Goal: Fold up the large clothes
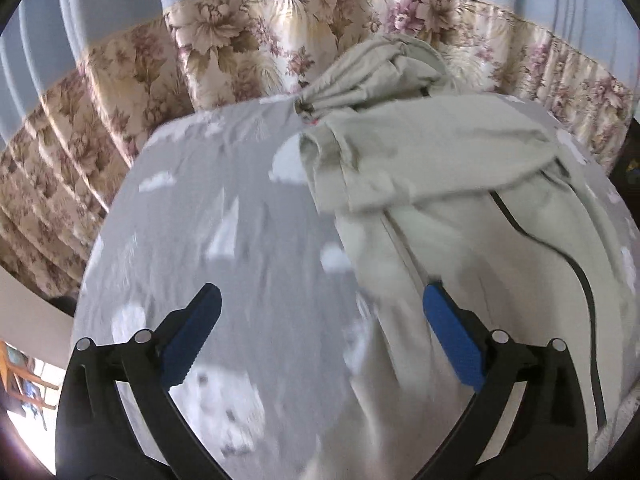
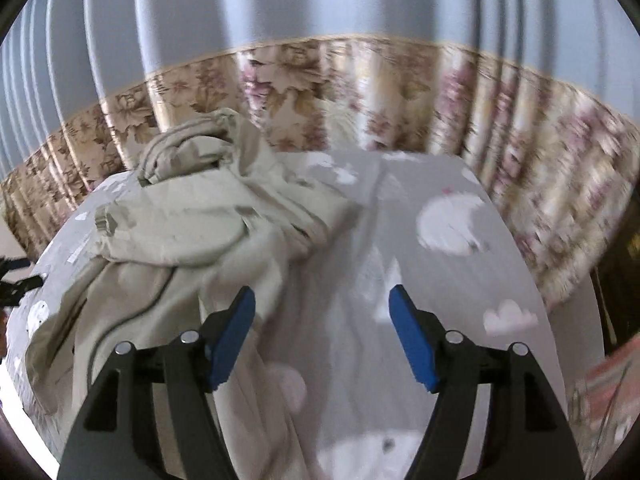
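A pale beige-green jacket [image 1: 440, 168] with a dark zipper line lies crumpled on a bed covered by a grey sheet [image 1: 224, 216] with white cloud prints. In the left wrist view it fills the right half; its bunched hood sits at the far edge. My left gripper [image 1: 322, 296] is open and empty, its right fingertip over the jacket's near part. In the right wrist view the jacket [image 2: 188, 224] lies left of centre. My right gripper [image 2: 322, 300] is open and empty above the sheet [image 2: 440, 280], its left fingertip at the jacket's edge.
A floral curtain [image 1: 248, 40] with a pale blue upper part hangs behind the bed's far edge, also in the right wrist view [image 2: 400, 92]. The bed drops off at its left and right sides. Dark furniture [image 2: 624, 272] stands at far right.
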